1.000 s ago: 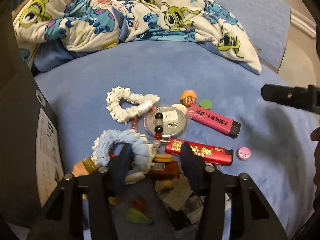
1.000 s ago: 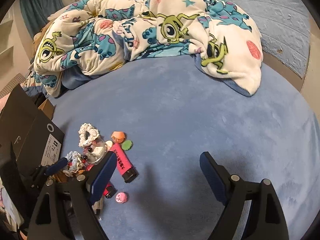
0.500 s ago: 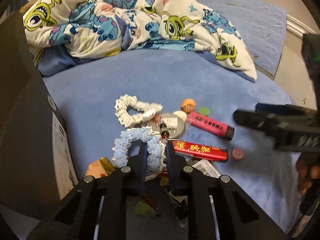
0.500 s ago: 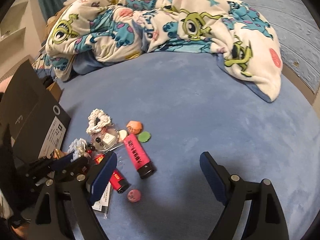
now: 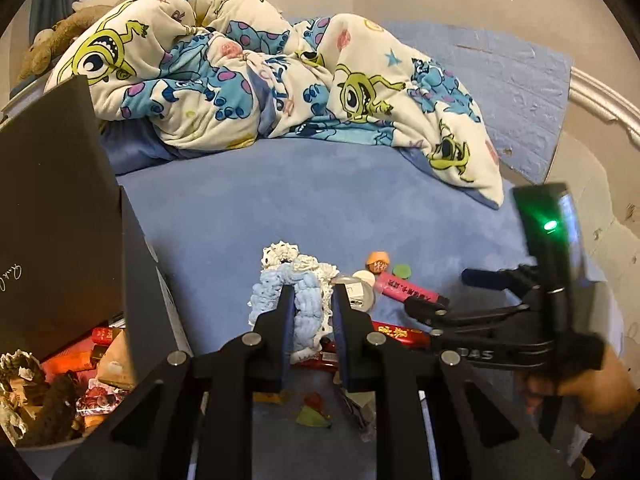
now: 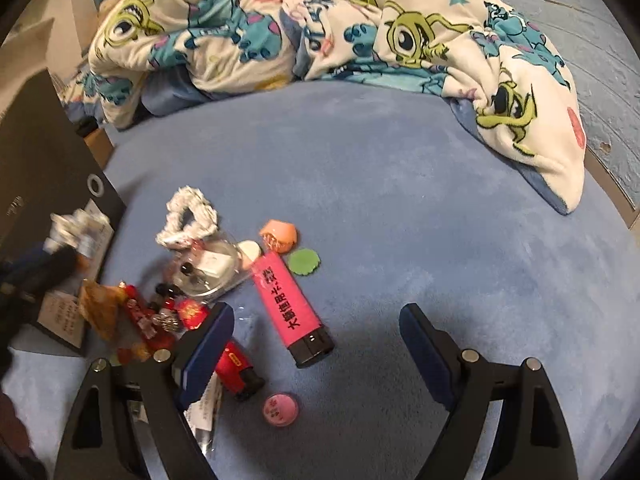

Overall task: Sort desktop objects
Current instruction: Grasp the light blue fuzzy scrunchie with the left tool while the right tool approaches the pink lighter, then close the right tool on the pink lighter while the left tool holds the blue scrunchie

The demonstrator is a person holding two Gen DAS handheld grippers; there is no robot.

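Left gripper (image 5: 310,312) jaws clamp a blue scrunchie (image 5: 306,300) lifted above the bed (image 5: 320,200); box (image 5: 60,220) beside it at left; right gripper (image 6: 316,340) jaws gape over pink lighter (image 6: 290,304), red lighter (image 6: 236,368), pink cap (image 6: 280,409).

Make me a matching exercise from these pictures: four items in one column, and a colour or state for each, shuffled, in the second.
Items:
1. left gripper
2. right gripper
3. long lighter
4. scalloped disc

States:
A. green
B. open, nothing between its fingers
C. pink with a black end
D. shut on the blue scrunchie

Pairs: 1-D, 2-B, 3-C, 4-A
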